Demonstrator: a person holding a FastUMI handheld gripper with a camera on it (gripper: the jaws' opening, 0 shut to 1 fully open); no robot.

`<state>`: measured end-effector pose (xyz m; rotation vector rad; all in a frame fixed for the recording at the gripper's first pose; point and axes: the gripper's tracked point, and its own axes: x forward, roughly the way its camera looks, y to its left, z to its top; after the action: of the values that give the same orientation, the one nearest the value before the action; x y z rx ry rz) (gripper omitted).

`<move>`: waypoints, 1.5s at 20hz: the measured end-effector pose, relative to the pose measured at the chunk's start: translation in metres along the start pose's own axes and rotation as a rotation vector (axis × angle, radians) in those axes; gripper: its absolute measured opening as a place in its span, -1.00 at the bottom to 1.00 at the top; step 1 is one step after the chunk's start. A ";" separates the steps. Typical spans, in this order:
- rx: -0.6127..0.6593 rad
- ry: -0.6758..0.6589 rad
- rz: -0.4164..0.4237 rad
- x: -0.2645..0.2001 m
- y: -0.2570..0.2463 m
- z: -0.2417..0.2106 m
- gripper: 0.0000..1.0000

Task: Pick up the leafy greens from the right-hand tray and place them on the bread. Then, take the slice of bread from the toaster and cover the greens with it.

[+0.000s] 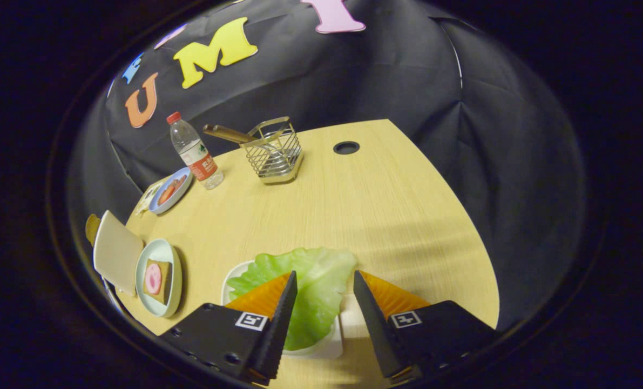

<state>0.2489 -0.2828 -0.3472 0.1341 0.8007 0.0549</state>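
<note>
The gripper (324,283) sits at the bottom centre of the frame with its two fingers spread wide apart and holding nothing – the greens (305,281) lie between and just under them, one broad pale-green leaf draped over a white tray (329,346) on the light wooden worktop (364,216). The leaf spills past the tray's far rim and partly under the left finger; whether either finger touches it cannot be told. To the lower left, well apart from the tray, a pale green plate (162,278) carries a brown bread slice (156,280) with a pink round on top. Just left of that plate stands the toaster (117,251), a cream slab with something tan showing behind its top. Farther up the left side are a blue plate (171,190) with food on it and a water bottle (194,151) with a red cap. At upper centre a wire rack (274,151) holds a gold-handled utensil (227,133), and a round cable hole (346,147) lies beside it – nothing stands between the fingers and the leaf.
</note>
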 end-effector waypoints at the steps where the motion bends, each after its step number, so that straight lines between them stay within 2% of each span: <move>1: 0.013 0.009 0.000 0.002 0.001 0.000 0.18; 6: 0.027 0.016 -0.010 0.004 0.006 0.000 -0.51; 7: 0.015 0.013 -0.041 0.015 0.001 0.004 -0.64; 9: 0.021 0.007 -0.044 0.003 0.005 0.004 -0.91; 11: 0.007 -0.001 -0.069 -0.007 0.003 0.004 -0.94; 12: 0.007 -0.006 -0.065 0.002 0.006 0.004 -1.00; 14: 0.005 -0.021 -0.052 -0.007 0.011 0.007 -0.99; 18: -0.016 -0.084 -0.048 -0.038 0.031 0.017 -1.00; 21: -0.044 -0.118 -0.079 -0.059 0.043 0.020 -1.00; 30: -0.068 -0.203 -0.075 -0.119 0.138 0.025 -0.99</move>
<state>0.1843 -0.1605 -0.2255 0.0445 0.5996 -0.0028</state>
